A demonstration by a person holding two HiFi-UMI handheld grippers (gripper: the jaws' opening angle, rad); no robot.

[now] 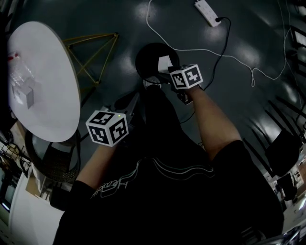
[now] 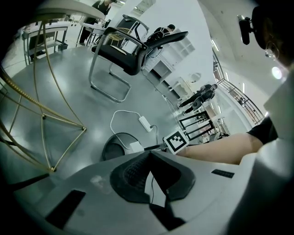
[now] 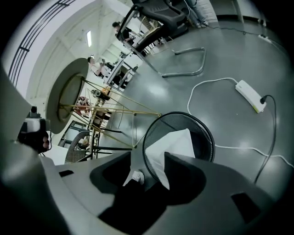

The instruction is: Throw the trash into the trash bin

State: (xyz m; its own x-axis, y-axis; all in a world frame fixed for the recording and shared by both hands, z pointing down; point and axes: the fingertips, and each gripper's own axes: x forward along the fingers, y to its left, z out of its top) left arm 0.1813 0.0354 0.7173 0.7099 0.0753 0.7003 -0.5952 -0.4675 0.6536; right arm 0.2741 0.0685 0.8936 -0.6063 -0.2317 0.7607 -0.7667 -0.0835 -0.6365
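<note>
Right gripper released, jaws apart, over the trash bin; white paper inside, just beyond the tips. Left gripper clenched, tips together.

From the head we look steeply down on the floor, with the trash bin at upper centre. The left gripper view sits low and faces across the floor, with the bin mid-frame and farther off. The right gripper view looks down into the bin from close by. All 3 views share the bin and the power strip.
</note>
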